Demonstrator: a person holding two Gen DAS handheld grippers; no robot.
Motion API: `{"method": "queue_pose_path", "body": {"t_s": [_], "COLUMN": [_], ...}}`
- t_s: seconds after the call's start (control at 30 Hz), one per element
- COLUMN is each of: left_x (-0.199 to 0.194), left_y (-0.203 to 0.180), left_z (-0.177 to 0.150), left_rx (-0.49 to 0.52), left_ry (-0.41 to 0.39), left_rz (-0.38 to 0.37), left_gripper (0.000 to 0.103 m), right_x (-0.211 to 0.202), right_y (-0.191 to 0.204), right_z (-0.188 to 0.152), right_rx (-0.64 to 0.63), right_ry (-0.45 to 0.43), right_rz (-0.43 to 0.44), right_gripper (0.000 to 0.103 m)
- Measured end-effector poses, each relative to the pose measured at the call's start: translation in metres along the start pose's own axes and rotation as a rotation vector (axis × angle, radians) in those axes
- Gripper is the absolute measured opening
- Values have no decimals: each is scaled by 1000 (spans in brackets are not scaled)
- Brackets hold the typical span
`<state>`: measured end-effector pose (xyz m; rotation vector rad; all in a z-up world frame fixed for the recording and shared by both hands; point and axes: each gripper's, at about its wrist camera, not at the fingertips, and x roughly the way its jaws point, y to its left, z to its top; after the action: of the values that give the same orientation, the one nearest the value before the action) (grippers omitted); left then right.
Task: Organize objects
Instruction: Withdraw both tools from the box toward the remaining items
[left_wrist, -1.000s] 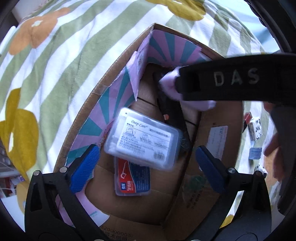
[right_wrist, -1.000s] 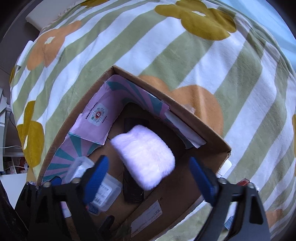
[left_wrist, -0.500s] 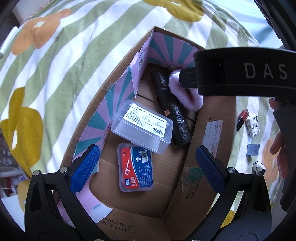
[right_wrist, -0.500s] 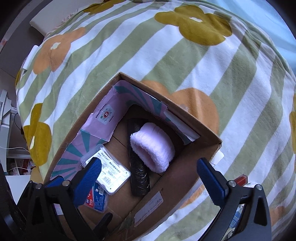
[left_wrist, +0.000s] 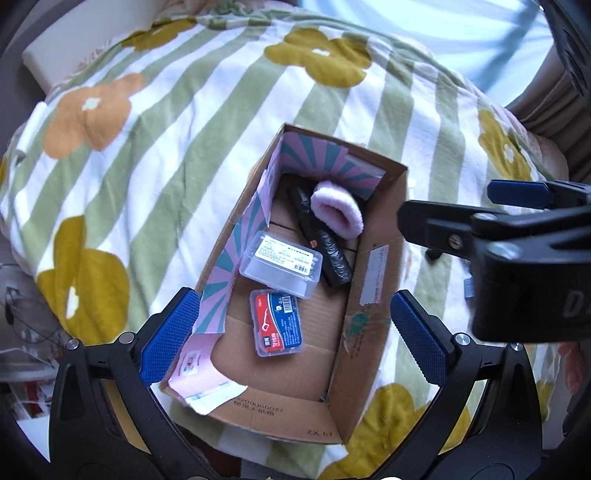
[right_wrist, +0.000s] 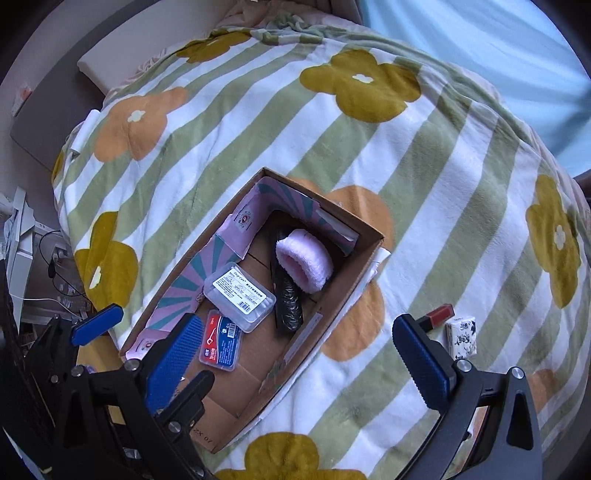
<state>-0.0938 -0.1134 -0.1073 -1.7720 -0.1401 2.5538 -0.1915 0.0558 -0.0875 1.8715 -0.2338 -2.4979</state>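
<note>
Both tongs hang spread and empty above an open box on a bed. The left gripper (left_wrist: 293, 338) holds its blue pads wide over the near end of the box (left_wrist: 373, 280), gripping nothing. The right gripper (right_wrist: 306, 354) is likewise spread, with one pad over the box's near corner and the other over the blanket (right_wrist: 424, 177) just beside the box.

Inside the box, a blue-and-red floss case (left_wrist: 277, 322) lies flat on the cardboard floor near the front. A clear case (left_wrist: 280, 264) with a white label rests just behind it, overlapping its far edge. A black roll (left_wrist: 325, 245) lies along the right wall, and a pink wristband (left_wrist: 336, 214) sits on its far end in the back corner.

Outside, on the green-striped flowered blanket, a red lipstick (right_wrist: 439, 315) and a small white patterned pack (right_wrist: 461, 338) lie just beside each other, right of the box.
</note>
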Motion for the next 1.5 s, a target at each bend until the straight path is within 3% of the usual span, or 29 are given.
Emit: {"method": "queue_pose_path", "body": {"t_s": [0.23, 0.5, 0.6, 0.87, 1.2, 1.5], "left_x": [-50, -81, -88, -94, -99, -86], "left_y": [-23, -61, -75, -100, -127, -166], "left_z": [-4, -14, -20, -31, -18, 11], "left_rx": [105, 239, 282, 357, 433, 532], "left_ry": [-46, -89, -103, -111, -124, -94], "left_rz": [-50, -123, -142, -219, -252, -280], "left_gripper": [103, 103, 103, 103, 103, 103], "right_x": [-69, -126, -135, -141, -154, -142], "right_y": [-17, -62, -74, -93, -104, -119], "right_z": [-38, -103, -129, -190, -204, -203], "right_rx": [92, 325, 390, 527, 548, 546], "right_ry": [-120, -246, -262, -282, -331, -317], "right_rz": [-76, -173, -223, -246, -242, -209], "right_gripper": [102, 102, 102, 102, 102, 102]}}
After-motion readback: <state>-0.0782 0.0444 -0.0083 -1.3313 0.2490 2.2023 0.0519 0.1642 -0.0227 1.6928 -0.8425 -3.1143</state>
